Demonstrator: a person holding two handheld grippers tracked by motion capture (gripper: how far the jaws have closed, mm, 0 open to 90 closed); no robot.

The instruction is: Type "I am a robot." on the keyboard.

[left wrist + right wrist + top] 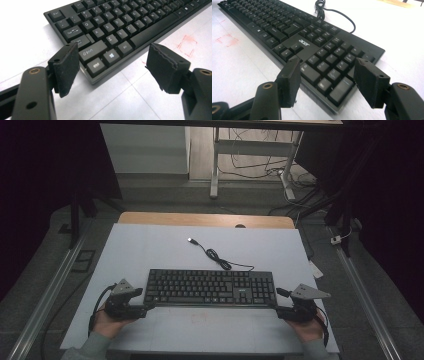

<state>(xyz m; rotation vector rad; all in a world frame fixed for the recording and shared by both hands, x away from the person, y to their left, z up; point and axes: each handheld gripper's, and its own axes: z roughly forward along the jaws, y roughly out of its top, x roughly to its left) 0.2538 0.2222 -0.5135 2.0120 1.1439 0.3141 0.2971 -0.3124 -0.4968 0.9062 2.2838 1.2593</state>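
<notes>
Keyboard (210, 287) lies flat across the middle of the white mat (150, 245), its cable (215, 256) coiling away toward the far edge. At its left end sits the left gripper (148, 307), jaws spread, the near-left corner of the keyboard between them with no pad pressing on it. At the right end the right gripper (274, 306) likewise stands apart, straddling the near-right corner by the number pad, pads clear of it.
</notes>
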